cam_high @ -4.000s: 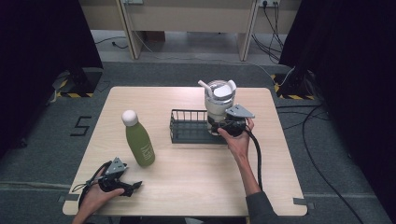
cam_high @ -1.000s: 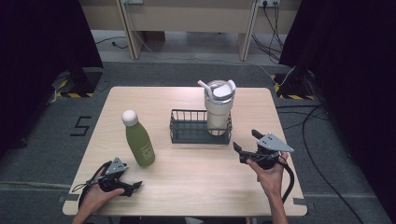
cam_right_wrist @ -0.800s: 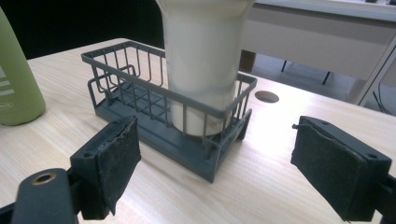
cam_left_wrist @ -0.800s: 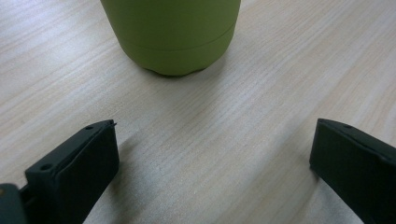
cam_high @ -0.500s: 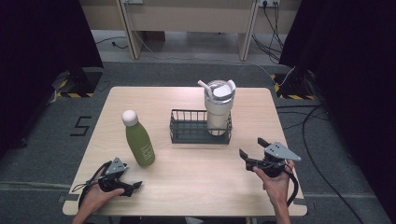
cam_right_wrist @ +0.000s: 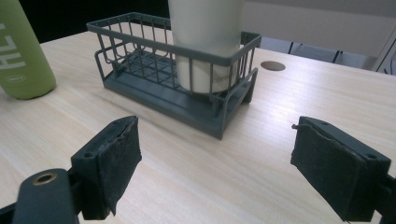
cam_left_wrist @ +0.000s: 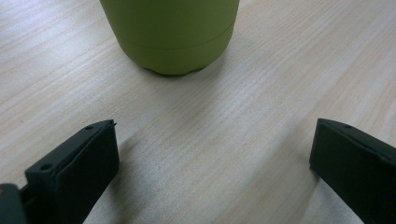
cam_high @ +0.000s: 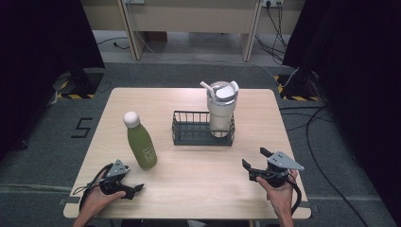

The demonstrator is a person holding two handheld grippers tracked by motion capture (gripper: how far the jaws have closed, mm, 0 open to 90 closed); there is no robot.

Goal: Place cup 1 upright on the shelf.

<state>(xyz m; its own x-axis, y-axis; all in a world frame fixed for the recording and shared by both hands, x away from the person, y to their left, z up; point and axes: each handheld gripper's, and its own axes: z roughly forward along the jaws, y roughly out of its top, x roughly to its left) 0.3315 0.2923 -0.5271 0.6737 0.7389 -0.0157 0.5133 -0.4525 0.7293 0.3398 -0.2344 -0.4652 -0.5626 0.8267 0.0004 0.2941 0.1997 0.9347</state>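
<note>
Here your wooden table [cam_high: 189, 189] takes up the middle of the high view. At its centre sits the dark wire basket [cam_high: 189, 130], and the white tumbler [cam_high: 221, 111] stands upright in the basket's right end, its lid and straw toward the top of the frame. Left of the basket, apart from it, the green bottle [cam_high: 141, 142] stands upright with its white cap. In the lower right of the high view your right gripper [cam_high: 254, 166] rests near the table's front edge, jaws spread wide and holding nothing, well apart from the basket; its own view has the basket and tumbler in the upper centre. In the lower left your left gripper [cam_high: 132, 190] lies low on the table, jaws likewise apart and empty, with the bottle's base just ahead at the top of its view.
</note>
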